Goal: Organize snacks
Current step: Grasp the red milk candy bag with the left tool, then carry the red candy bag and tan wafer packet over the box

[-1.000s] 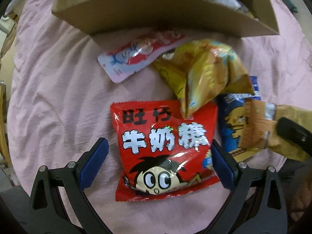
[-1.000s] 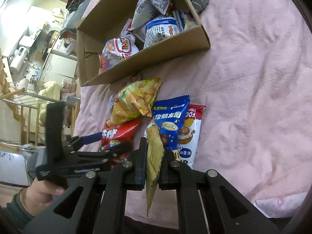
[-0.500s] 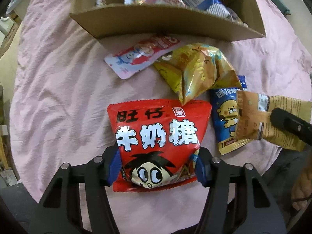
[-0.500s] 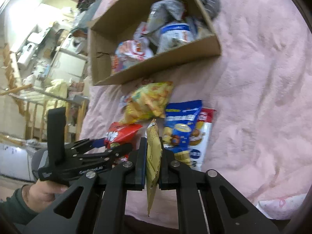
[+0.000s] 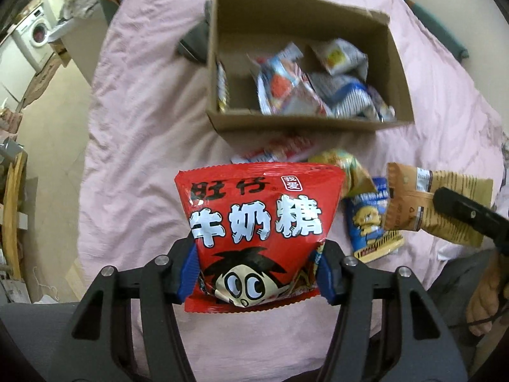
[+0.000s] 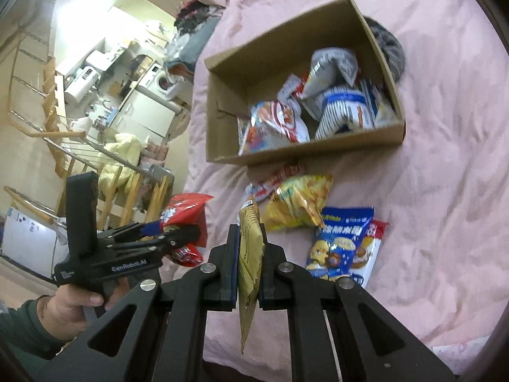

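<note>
Candy bag (image 5: 254, 222) sits clamped between left gripper (image 5: 256, 275) pads, lifted.

Left gripper (image 5: 256, 277) angled steeply down, fingers clamped; right gripper (image 6: 249, 264) likewise (fingers nearly touching).

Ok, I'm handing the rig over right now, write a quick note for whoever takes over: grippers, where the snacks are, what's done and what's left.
Left gripper: its jaws have just closed on the red candy bag, which is held off the pink sheet.
Right gripper: shut on the tan packet, held on edge.
Cardboard box: open on the sheet, several packets already inside.
On the sheet in front of the box: yellow chip bag, blue snack bag lying on a white and red packet, and a flat pink and red packet.
Left to do: probably box the two held bags, then those four.
</note>
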Tool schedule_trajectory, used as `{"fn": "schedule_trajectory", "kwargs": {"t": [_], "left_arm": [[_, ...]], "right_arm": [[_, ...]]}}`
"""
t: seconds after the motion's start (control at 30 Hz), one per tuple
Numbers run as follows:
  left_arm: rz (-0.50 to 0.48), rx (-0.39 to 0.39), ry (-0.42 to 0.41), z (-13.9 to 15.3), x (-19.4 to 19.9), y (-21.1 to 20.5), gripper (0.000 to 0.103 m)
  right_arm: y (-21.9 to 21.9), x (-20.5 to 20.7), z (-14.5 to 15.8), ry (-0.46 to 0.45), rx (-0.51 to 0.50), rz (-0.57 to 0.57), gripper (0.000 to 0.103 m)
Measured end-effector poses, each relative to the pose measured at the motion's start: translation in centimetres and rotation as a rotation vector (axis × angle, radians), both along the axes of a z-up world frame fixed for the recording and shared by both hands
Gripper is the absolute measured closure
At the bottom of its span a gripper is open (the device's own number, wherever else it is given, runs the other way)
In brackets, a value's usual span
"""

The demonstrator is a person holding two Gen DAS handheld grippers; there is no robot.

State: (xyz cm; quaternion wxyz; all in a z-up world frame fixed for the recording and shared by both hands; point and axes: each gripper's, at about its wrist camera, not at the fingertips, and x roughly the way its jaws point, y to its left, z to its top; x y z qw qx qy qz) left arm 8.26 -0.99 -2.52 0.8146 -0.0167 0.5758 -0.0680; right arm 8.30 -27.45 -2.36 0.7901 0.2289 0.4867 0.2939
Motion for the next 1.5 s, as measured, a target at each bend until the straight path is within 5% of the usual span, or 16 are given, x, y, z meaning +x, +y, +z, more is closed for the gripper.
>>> {"fn": "schedule_trajectory", "kwargs": {"t": [0.37, 0.83, 1.17, 1.5], "left_arm": [[0.039, -0.004, -0.112, 4.1, 2.6, 0.9, 0.047], [0.062, -0.004, -0.184, 6.0, 8.2, 1.1, 0.047], [0.068, -0.003, -0.199, 4.7, 13.4, -0.2, 0.047], [0.03, 0.006, -0.233, 1.4, 16.3, -2.1, 0.047]], "right_arm": [[-0.7, 3.0, 4.1, -0.079, 0.029, -0.077, 0.094], [-0.9, 8.8, 5.7, -0.112, 0.007, -0.124, 0.094], [-0.6, 14.1, 4.0, -0.095, -0.013, -0.17, 0.094], [1.7, 16.8, -0.9, 0.005, 0.009, -0.112, 0.094]]}}
